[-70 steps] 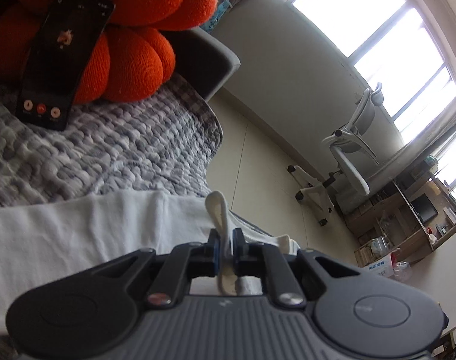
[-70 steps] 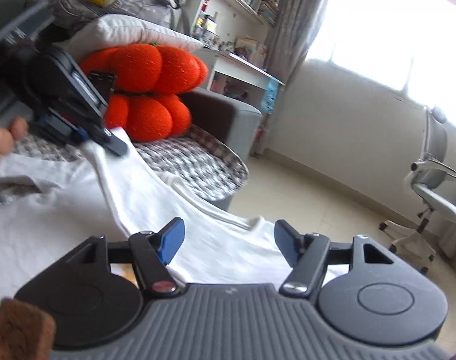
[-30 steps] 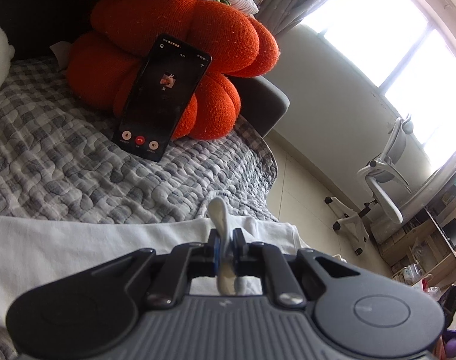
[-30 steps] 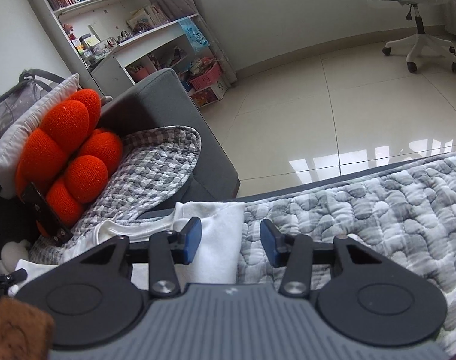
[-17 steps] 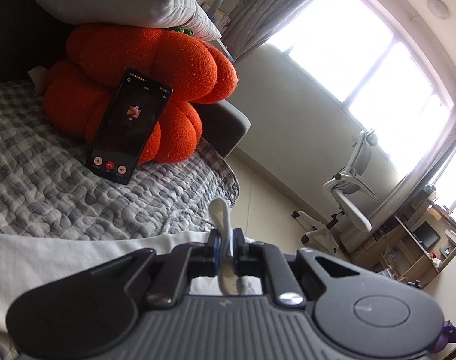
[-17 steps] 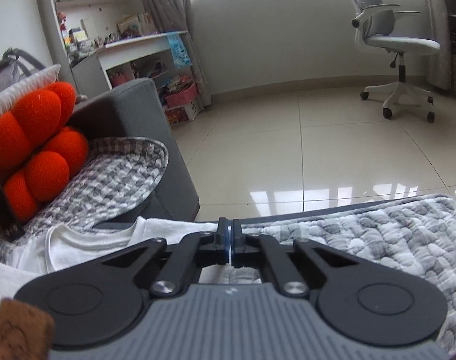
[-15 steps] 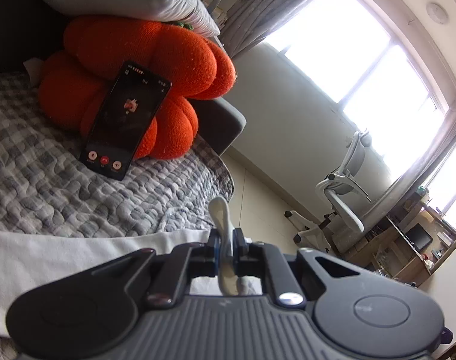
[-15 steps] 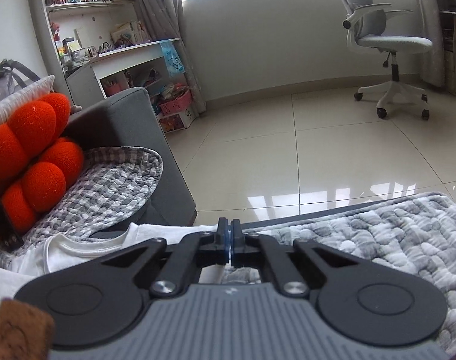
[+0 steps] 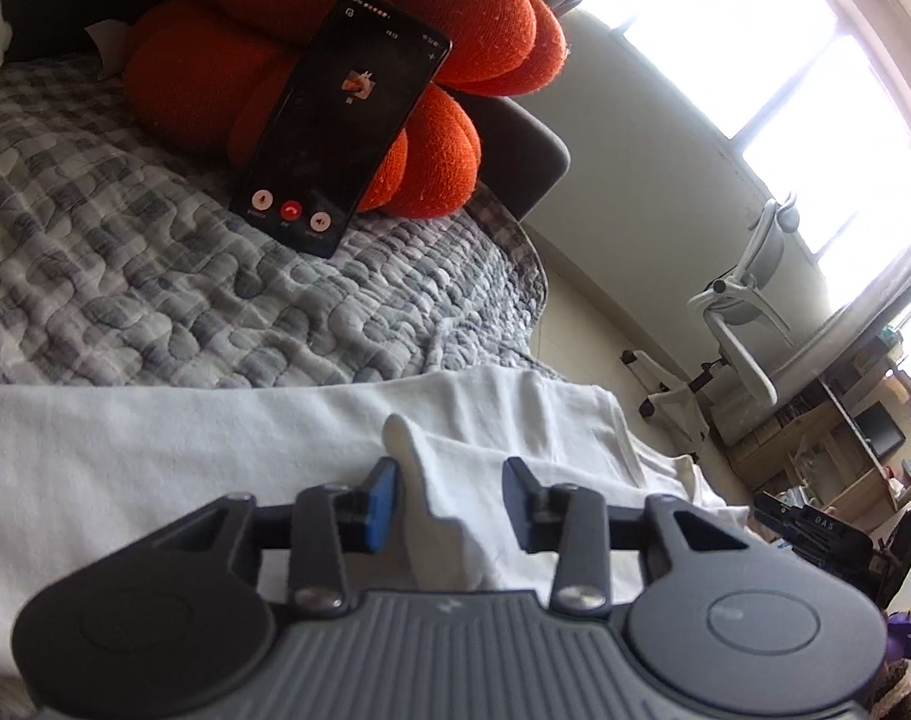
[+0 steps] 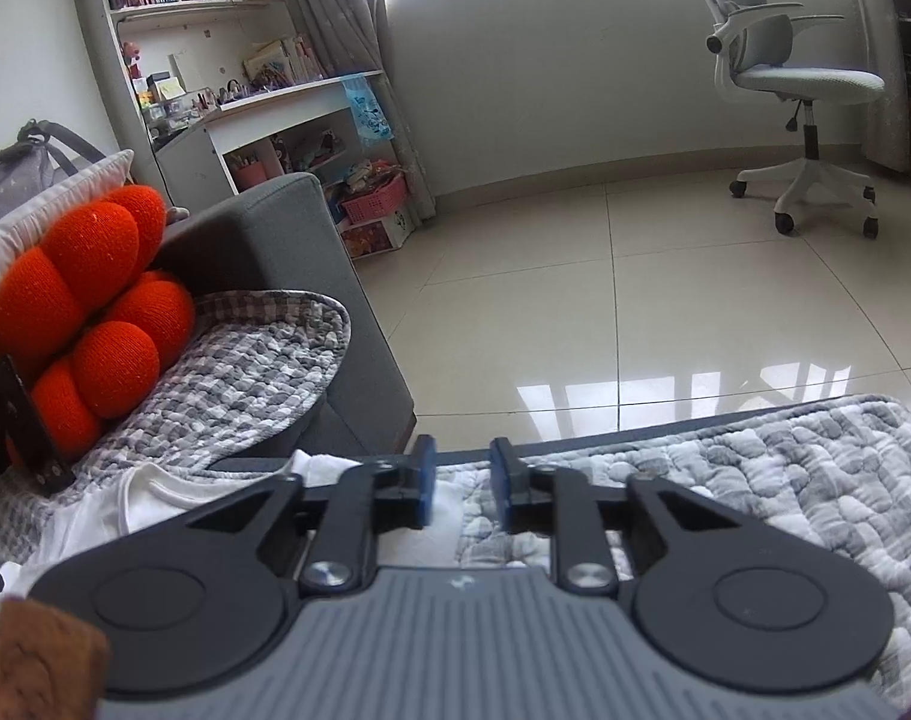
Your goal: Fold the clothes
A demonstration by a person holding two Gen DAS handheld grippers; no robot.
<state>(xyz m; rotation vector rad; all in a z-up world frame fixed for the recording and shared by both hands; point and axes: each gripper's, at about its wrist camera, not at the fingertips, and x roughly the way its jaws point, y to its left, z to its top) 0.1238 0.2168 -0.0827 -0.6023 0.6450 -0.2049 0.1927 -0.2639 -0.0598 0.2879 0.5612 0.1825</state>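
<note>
A white garment (image 9: 155, 450) lies spread on the grey quilted blanket (image 9: 125, 276). My left gripper (image 9: 452, 501) hovers low over it and its jaws are opening. A raised pinch of white cloth (image 9: 410, 456) stands between them, leaning by the left blue pad (image 9: 383, 504), with no squeeze on it. In the right wrist view the garment (image 10: 155, 498) ends at the sofa's front edge. My right gripper (image 10: 460, 483) sits over that end with its jaws opening. Only the cloth's edge and the blanket (image 10: 785, 468) show in the gap.
A phone (image 9: 341, 120) with a lit call screen leans on an orange cushion (image 9: 485, 18) at the back of the sofa. The sofa arm (image 10: 287, 240) is to the left, with tiled floor (image 10: 665, 300) beyond the front edge. An office chair (image 10: 803, 90) and shelves (image 10: 215, 90) stand farther off.
Both grippers were shut half a second ago, the left one on a pinch of white cloth. Now both pairs of jaws stand apart. The left gripper has sunk toward the garment.
</note>
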